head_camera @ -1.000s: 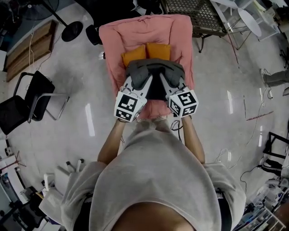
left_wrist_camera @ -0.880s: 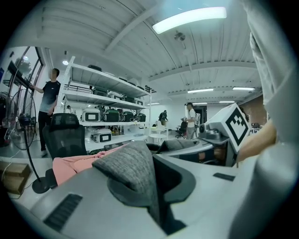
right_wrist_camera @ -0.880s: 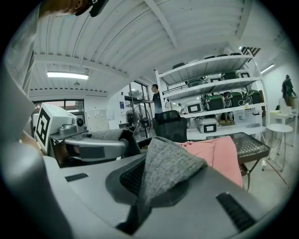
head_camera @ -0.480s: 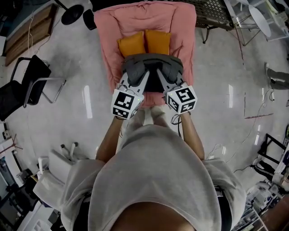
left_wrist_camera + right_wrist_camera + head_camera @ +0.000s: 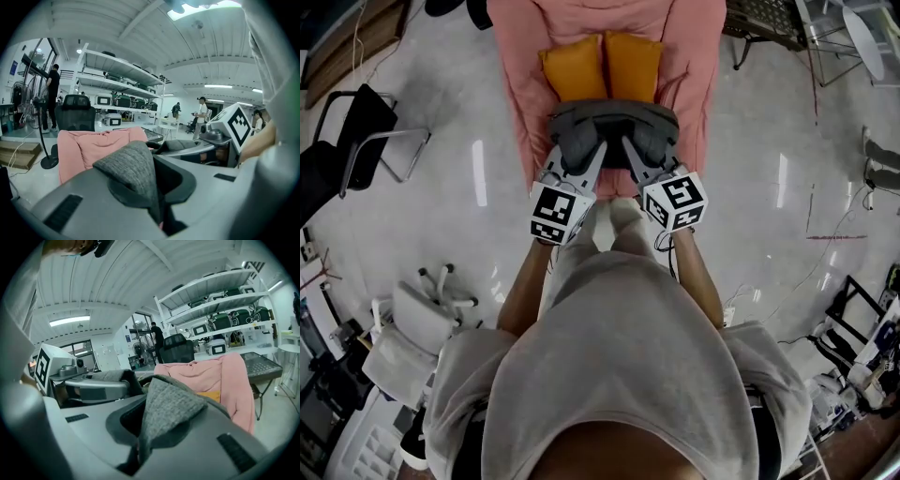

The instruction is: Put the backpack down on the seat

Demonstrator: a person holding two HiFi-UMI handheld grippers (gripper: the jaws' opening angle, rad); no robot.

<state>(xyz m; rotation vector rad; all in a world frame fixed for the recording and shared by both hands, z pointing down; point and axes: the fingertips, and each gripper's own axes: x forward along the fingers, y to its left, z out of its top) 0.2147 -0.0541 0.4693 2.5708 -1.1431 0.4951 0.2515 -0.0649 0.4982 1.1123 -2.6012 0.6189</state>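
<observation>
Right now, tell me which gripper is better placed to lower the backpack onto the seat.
Neither alone: the left gripper and right gripper are each shut on a grey fold of the backpack, side by side over the pink seat. Lowering with both together looks best.

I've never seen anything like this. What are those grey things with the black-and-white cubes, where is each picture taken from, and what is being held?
There is no robot here. A person holds a two-jaw gripper in each hand: the left gripper and the right gripper. The patterned cubes are part of them. The top-down picture comes from a camera on the person's head. The other two come from cameras riding on each gripper, looking along its jaws. Both grippers are shut on the grey fabric of the backpack, one on each side. It is over the pink-covered seat, near two orange cushions. Whether it already rests there I cannot tell.
</observation>
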